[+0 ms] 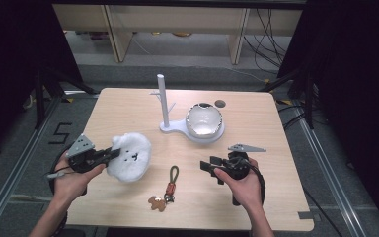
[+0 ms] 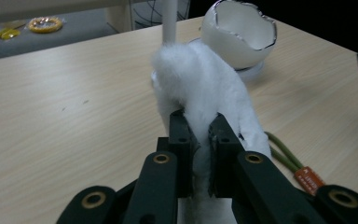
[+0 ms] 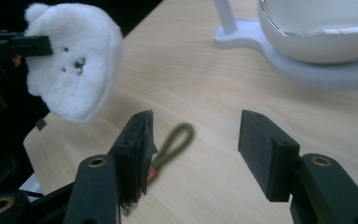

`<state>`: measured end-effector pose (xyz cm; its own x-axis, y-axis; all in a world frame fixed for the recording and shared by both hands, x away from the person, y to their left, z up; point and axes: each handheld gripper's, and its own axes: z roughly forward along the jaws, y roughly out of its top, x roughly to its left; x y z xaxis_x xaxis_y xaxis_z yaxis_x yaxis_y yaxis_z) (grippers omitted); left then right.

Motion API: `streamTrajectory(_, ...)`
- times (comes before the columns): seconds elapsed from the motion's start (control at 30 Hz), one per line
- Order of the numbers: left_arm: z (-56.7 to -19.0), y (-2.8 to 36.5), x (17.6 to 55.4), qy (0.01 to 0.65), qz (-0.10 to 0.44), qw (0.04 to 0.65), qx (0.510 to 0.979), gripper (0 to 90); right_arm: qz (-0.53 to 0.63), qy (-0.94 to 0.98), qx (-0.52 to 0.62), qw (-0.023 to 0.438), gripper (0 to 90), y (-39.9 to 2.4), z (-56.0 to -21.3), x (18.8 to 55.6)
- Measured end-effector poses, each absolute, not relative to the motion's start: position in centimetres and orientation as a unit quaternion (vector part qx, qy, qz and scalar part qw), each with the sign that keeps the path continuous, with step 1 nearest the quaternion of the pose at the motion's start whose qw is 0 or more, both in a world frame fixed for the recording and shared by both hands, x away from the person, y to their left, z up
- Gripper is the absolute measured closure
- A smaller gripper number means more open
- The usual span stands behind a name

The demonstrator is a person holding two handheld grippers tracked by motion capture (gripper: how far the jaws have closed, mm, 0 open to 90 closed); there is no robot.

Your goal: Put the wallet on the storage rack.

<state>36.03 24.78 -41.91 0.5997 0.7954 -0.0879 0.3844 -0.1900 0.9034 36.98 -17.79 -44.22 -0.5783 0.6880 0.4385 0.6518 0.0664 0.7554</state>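
Note:
A white fluffy bear-face plush hangs just above the table at the left. My left gripper is shut on its edge; in the left gripper view the jaws pinch the white fur between them. My right gripper is open at the right of centre, pointing left, with nothing between its jaws. A keychain with a green loop, an orange tag and a brown bear charm lies on the table between the two grippers. The plush also shows in the right gripper view.
A white stand with an upright post and an eggshell-shaped bowl sits at the table's middle back. The bowl is beyond the plush in the left gripper view. The light wooden table has bare room at the front right.

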Motion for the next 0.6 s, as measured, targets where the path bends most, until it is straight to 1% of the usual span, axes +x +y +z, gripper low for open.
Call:
streamTrajectory(0.03, -41.3, 24.1, 36.2, 0.381, 0.207, 0.497, 0.752, 81.9, 0.511, 0.725, 0.462, -0.003, 44.9, -16.8, -43.5, 37.0)
streamTrajectory(0.2, -40.4, 22.5, 36.7, 0.35, 0.2, 0.501, 0.765, 81.9, 0.524, 0.74, 0.422, 0.004, 42.3, -15.2, -42.5, 38.2)
streamTrajectory(0.23, -40.0, 21.8, 36.9, 0.336, 0.199, 0.499, 0.774, 81.8, 0.517, 0.74, 0.431, -0.008, 41.8, -14.8, -42.0, 38.1)
streamTrajectory(0.27, -40.0, 21.8, 36.9, 0.336, 0.199, 0.499, 0.774, 81.8, 0.519, 0.751, 0.407, 0.01, 41.6, -14.7, -42.0, 38.6)
streamTrajectory(0.3, -39.8, 21.0, 37.0, 0.322, 0.198, 0.498, 0.78, 81.8, 0.519, 0.751, 0.407, 0.008, 41.2, -14.4, -41.7, 38.7)
streamTrajectory(0.37, -39.7, 20.6, 37.1, 0.316, 0.197, 0.498, 0.783, 81.8, 0.517, 0.753, 0.407, 0.001, 40.4, -14.1, -41.4, 38.8)
streamTrajectory(0.43, -39.5, 19.4, 37.1, 0.301, 0.189, 0.501, 0.789, 81.7, 0.517, 0.755, 0.403, 0.006, 39.6, -13.5, -41.1, 39.4)
streamTrajectory(0.47, -39.5, 19.0, 37.1, 0.295, 0.188, 0.498, 0.793, 81.7, 0.517, 0.762, 0.389, 0.017, 39.2, -13.5, -41.2, 39.9)
streamTrajectory(0.53, -39.4, 18.6, 37.1, 0.29, 0.185, 0.498, 0.796, 81.7, 0.517, 0.76, 0.393, 0.011, 38.8, -13.3, -41.2, 40.0)
streamTrajectory(0.57, -39.5, 18.2, 37.0, 0.284, 0.182, 0.498, 0.799, 81.7, 0.516, 0.766, 0.383, 0.018, 38.2, -13.2, -41.2, 40.3)
streamTrajectory(0.6, -39.4, 17.8, 37.0, 0.277, 0.18, 0.498, 0.802, 81.6, 0.512, 0.767, 0.386, 0.005, 37.4, -12.9, -41.1, 40.5)
